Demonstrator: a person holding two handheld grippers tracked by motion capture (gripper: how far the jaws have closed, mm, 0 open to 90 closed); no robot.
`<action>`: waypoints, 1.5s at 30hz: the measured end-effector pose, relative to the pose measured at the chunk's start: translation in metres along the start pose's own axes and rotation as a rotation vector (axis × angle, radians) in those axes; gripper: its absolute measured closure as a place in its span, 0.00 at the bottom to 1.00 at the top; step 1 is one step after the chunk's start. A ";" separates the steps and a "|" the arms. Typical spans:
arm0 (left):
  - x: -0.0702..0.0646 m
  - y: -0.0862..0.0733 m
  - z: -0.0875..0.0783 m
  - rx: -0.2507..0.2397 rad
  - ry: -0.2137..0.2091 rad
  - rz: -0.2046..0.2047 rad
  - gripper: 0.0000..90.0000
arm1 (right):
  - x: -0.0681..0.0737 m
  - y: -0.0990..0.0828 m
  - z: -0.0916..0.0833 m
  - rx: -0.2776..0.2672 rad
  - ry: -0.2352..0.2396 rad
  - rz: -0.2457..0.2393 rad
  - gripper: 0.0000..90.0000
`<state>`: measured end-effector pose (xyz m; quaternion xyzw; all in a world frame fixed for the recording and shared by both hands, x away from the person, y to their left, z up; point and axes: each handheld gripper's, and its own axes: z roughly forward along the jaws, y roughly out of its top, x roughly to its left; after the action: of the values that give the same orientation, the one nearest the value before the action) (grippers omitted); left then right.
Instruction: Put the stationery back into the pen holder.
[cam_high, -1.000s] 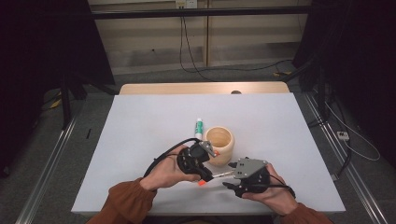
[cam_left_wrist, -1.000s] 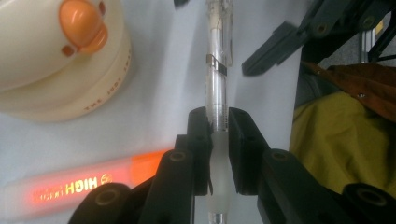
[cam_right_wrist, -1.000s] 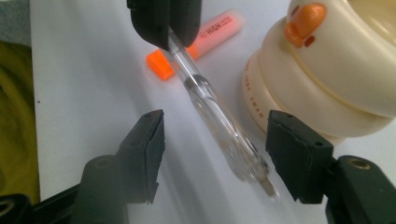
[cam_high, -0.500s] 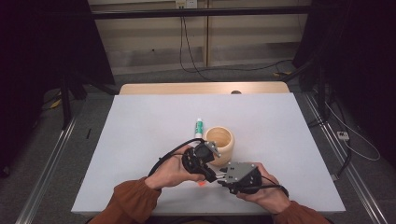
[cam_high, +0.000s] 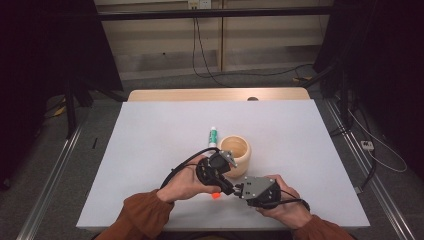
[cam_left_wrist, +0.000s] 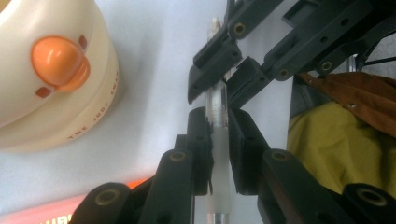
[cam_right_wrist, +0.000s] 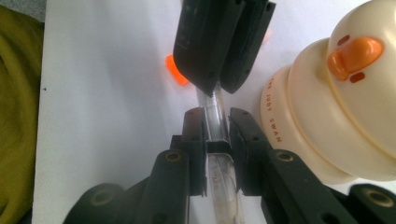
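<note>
the work in hand looks like a two-handed job on a clear pen, most likely pulling it apart or passing it across, and it seems to be at the midpoint: both grips are made, the pull or hand-over is not yet done. going left to right in the high view, a green and white tube (cam_high: 213, 135) lies on the white table (cam_high: 150, 150), apart from the hands, just left of the cream duck-faced cup (cam_high: 236, 153). in front of the cup the left gripper (cam_high: 220, 167) points down toward the person's right, and its jaws stand narrow, clamped on the pen (cam_left_wrist: 218, 140); the left gripper view shows the frosted grip section of the pen pinched between its 2 pads. an orange cap (cam_high: 215, 195) lies on the table just below that hand. next comes the right gripper (cam_high: 239, 190), meeting the left one nearly tip to tip; its jaws have just been closing and now press on the clear barrel, as the right gripper view shows (cam_right_wrist: 215, 116). so the pen runs straight between the 2 tools, each holding 1 end, with a short bare stretch between the 2 pairs of pads. what is left, judging from this, is to draw the hands apart or let 1 side go. the cup sits near, to the side of both grippers.
</note>
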<state>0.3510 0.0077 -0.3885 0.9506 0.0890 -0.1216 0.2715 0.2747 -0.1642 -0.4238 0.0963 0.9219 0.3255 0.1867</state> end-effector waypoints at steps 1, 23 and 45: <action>0.000 0.000 -0.001 -0.009 -0.005 -0.001 0.89 | 0.000 0.000 0.000 -0.002 0.002 -0.003 0.87; -0.001 -0.011 -0.023 -0.175 0.027 -0.021 0.80 | -0.005 0.000 -0.003 -0.037 0.038 0.044 0.90; -0.001 -0.053 -0.046 -0.309 0.214 -0.078 0.23 | -0.017 -0.012 -0.009 -0.087 0.049 0.201 0.90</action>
<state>0.3460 0.0767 -0.3767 0.9009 0.1718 -0.0150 0.3982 0.2853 -0.1841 -0.4203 0.1722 0.8969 0.3844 0.1348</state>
